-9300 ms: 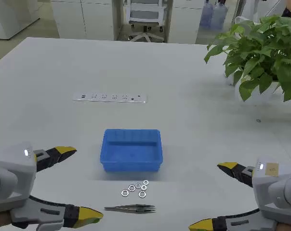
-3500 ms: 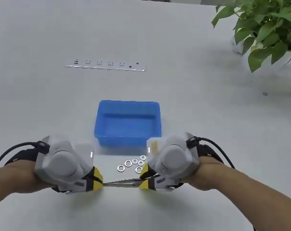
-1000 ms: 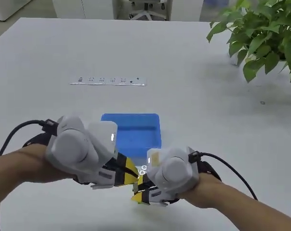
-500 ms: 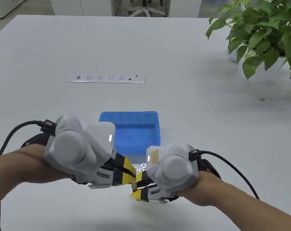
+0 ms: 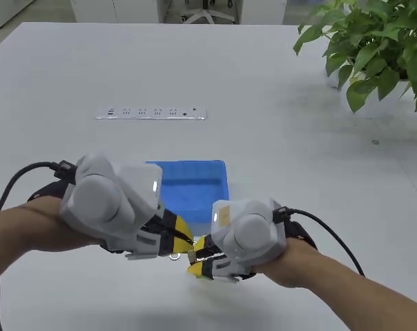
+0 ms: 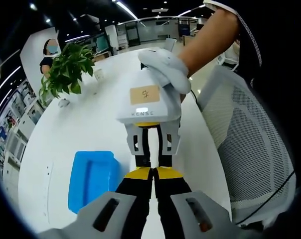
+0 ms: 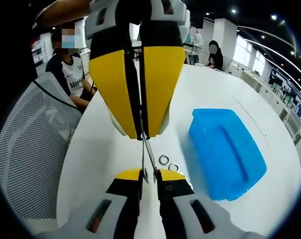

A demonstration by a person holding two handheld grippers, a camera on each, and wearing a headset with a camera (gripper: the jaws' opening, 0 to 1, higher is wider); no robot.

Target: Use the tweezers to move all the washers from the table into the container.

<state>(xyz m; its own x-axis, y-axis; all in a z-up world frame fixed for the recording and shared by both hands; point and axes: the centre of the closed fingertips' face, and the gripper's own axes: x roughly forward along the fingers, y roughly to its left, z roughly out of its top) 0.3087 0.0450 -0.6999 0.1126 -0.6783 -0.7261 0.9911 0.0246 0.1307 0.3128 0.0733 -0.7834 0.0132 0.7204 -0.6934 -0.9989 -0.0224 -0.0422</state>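
left gripper (image 6: 153,174): its jaws were pressed together at the bottom centre of the left gripper view; in the right gripper view its yellow tips hung from the top of the frame, nipping one end of the tweezers
right gripper (image 7: 149,175): its jaws were drawn in close at the bottom centre of the right gripper view, pinching the other end of the tweezers; in the head view it sat at lower centre, tip to tip with the left gripper
tweezers (image 7: 147,155): a thin metal pair, held off the table and running up the middle of the right gripper view from one gripper's tips to the other's
washers (image 7: 164,160): two small rings showed in the right gripper view, lying flat on the table just right of the tweezers, between them and the container; whether more lay under the grippers could not be told
container (image 7: 218,149): a shallow blue tray on the right side of the right gripper view, near the washers but not touching them; in the head view it lay at centre, just above the two grippers
table (image 5: 277,124): a white top
power strip (image 5: 151,112): a flat white bar in the upper left of the head view, well apart from the container
plant (image 5: 374,41): green leaves in the upper right corner of the head view
chair (image 7: 31,149): a grey mesh back on the left side of the right gripper view
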